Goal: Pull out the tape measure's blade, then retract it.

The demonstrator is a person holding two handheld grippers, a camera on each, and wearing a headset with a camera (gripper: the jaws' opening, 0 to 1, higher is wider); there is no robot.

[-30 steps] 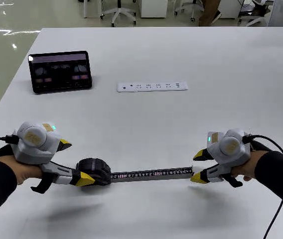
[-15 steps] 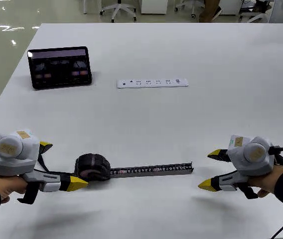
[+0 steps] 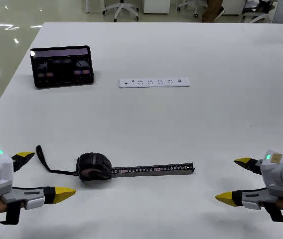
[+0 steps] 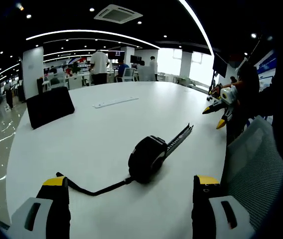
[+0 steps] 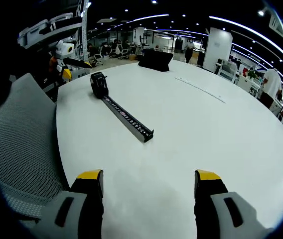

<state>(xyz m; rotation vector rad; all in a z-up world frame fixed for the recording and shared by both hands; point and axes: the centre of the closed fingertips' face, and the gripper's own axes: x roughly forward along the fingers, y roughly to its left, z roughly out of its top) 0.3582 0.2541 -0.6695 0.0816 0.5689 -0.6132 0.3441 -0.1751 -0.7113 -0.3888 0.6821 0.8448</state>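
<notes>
A black tape measure (image 3: 93, 167) lies on the white table (image 3: 181, 119), its blade (image 3: 153, 170) drawn out to the right and its wrist strap (image 3: 49, 162) trailing left. The left gripper (image 3: 44, 174) stands open to the left of the case, touching nothing. In the left gripper view the case (image 4: 149, 158) and blade (image 4: 180, 137) lie ahead between the open jaws. The right gripper (image 3: 238, 179) is open, well to the right of the blade's tip. From the right gripper view, the blade (image 5: 126, 118) runs away to the case (image 5: 98, 82).
A dark tablet (image 3: 62, 66) stands at the back left and a white power strip (image 3: 154, 82) lies behind the tape. A grey mesh chair (image 5: 22, 149) sits at the table's near edge. Office chairs stand beyond the far edge.
Both grippers let go: the left released the case and drew back left, the right released the blade tip and drew back right. The tape stays extended on the table.
</notes>
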